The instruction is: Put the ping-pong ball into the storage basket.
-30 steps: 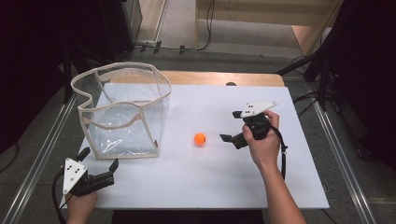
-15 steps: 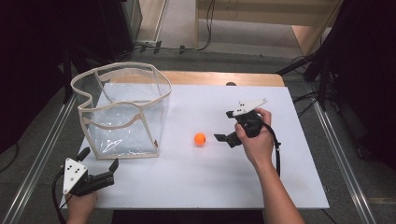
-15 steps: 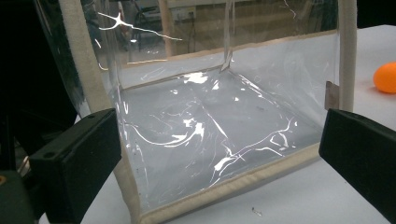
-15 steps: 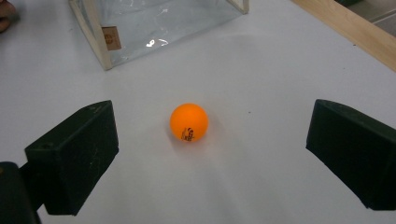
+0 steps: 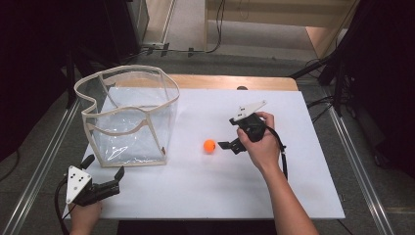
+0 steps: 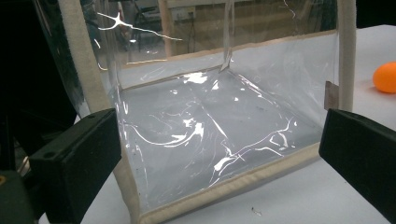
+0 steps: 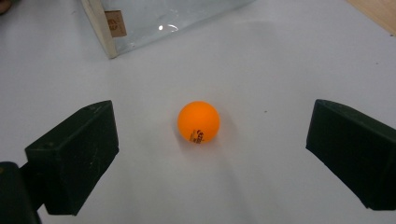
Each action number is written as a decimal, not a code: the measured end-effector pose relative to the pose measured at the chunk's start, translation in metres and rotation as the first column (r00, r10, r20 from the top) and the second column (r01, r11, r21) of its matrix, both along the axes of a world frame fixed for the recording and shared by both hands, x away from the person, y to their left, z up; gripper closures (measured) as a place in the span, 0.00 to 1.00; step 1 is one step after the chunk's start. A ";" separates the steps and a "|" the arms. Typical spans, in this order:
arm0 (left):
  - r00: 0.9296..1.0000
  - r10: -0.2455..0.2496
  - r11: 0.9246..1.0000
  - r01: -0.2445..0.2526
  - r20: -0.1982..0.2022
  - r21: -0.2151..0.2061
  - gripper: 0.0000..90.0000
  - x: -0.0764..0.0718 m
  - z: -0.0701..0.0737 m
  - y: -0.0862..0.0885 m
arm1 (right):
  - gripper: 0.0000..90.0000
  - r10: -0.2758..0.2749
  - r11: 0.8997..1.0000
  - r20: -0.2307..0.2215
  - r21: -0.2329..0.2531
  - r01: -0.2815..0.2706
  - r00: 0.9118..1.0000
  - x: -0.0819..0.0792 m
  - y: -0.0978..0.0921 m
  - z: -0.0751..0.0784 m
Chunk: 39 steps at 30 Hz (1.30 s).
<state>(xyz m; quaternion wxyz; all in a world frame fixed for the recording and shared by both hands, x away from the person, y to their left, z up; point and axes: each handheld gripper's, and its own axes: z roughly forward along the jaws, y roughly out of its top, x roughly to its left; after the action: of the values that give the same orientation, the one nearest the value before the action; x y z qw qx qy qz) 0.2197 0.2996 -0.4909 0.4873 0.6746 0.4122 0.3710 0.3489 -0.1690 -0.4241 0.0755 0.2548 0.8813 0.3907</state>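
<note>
Down at the table's (image 5: 293, 196) near-left corner we've got the left gripper (image 5: 105, 175) with its jaws spread wide and nothing in them, pointed at the one clear plastic bin (image 5: 128, 117) with cream trim that sits along the left edge and looks empty. Moving right, there's a single orange ping-pong ball (image 5: 209, 145) lying loose around the middle of the surface, just right of the bin's near corner. The right gripper (image 5: 226, 145) is right beside it, jaws wide apart with the ball lined up between them but not touched, so our guess is the grab and drop into the bin are both not yet done.
</note>
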 end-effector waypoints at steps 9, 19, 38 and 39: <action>1.000 -0.003 1.000 0.003 0.000 -0.003 0.00 0.000 0.000 0.001 | 0.04 0.008 0.997 -0.010 -0.073 -0.009 1.000 0.008 0.017 -0.004; 1.000 -0.004 1.000 0.004 0.000 -0.003 0.00 0.000 0.000 0.001 | 0.14 0.033 0.991 -0.061 -0.130 -0.040 0.998 0.017 0.032 -0.015; 1.000 -0.004 1.000 0.004 0.001 -0.002 0.00 0.000 0.000 0.000 | 0.30 0.064 0.961 -0.141 -0.258 -0.099 0.988 0.030 0.058 -0.037; 1.000 -0.004 1.000 0.004 0.000 -0.002 0.00 0.000 0.000 0.000 | 0.31 0.058 0.958 -0.147 -0.269 -0.096 0.987 0.030 0.060 -0.038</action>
<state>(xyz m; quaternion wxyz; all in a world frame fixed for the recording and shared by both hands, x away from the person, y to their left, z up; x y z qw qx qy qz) 0.2198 0.3000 -0.4908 0.4886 0.6749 0.4111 0.3699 0.3787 -0.1092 -0.4625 0.0339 0.2336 0.9394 0.2487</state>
